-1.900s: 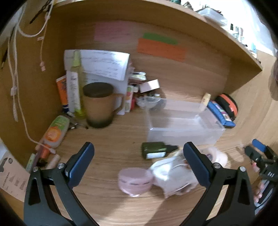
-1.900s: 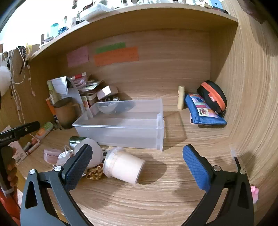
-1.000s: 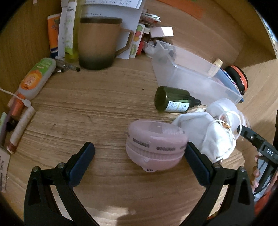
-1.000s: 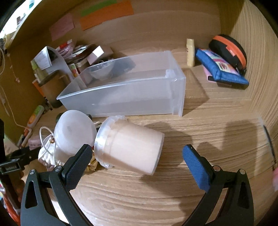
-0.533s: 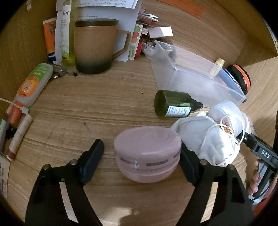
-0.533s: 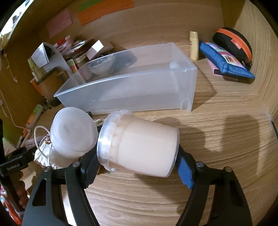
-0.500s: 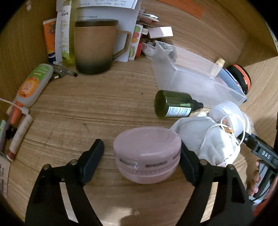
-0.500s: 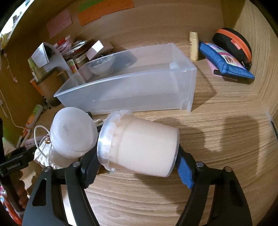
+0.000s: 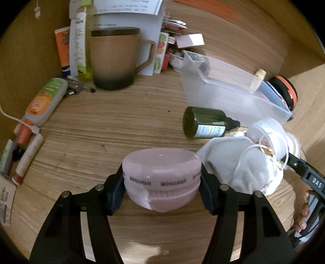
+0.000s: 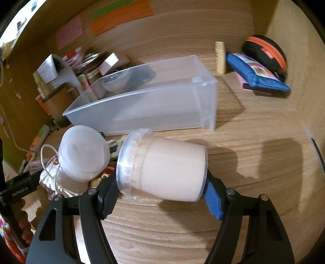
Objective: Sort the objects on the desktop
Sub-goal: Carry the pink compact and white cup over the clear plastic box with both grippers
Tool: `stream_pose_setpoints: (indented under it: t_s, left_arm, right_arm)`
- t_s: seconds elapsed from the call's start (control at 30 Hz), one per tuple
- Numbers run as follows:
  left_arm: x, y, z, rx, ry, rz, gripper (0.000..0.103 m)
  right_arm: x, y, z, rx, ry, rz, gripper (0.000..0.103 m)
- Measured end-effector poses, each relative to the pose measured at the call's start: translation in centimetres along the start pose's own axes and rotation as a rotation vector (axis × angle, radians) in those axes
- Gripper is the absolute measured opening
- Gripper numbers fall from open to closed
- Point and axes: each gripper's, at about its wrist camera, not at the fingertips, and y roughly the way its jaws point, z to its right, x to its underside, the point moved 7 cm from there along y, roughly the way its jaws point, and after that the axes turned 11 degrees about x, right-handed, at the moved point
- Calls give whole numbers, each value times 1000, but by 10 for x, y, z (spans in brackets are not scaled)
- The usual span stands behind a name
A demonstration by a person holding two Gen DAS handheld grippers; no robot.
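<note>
My left gripper (image 9: 161,187) is shut on a round pink case (image 9: 161,178), held just above the wooden desk. My right gripper (image 10: 162,193) is shut on a cream jar with a clear lid (image 10: 164,168), lying on its side, lifted slightly. A clear plastic bin (image 10: 154,103) stands behind it, also in the left wrist view (image 9: 233,95). A dark green dropper bottle (image 9: 207,122) lies on the desk. A white pouch with a string (image 9: 241,162) and a round white jar (image 10: 82,152) lie between the grippers.
A brown mug (image 9: 114,58), tubes (image 9: 43,101) and papers (image 9: 126,6) crowd the back left. A blue pouch (image 10: 258,75), an orange-and-black case (image 10: 266,54) and a small cream tube (image 10: 220,56) lie at the back right. Wooden walls enclose the desk.
Both grippers came down and closed: the left onto the pink case, the right onto the cream jar. Both objects now sit slightly higher and closer in view.
</note>
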Motion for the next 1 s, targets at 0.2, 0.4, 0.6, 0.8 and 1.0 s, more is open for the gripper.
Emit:
stream_pose_setpoints:
  t_s: [0.2,0.4,0.6,0.8,1.0]
  left_arm:
    - [-9,-15,-5,-15,-13,47,62]
    - [-25,-30,-1,-23,-3,100,62]
    - [-40,-42,11,-14,22,151,62]
    - [-55,-49,29,-1,74,177,62]
    - [-71,-55,50,15,134,193,62]
  right_arm:
    - [-3,-13,15,6,29,27,66]
    - [-12,-28,20,54,-4,83,62]
    - [-16,-32,25,42,-5,92,62]
    - [-31,-49,29,3,6,132,62]
    - [-54,-67,28,-19,-24,188,62]
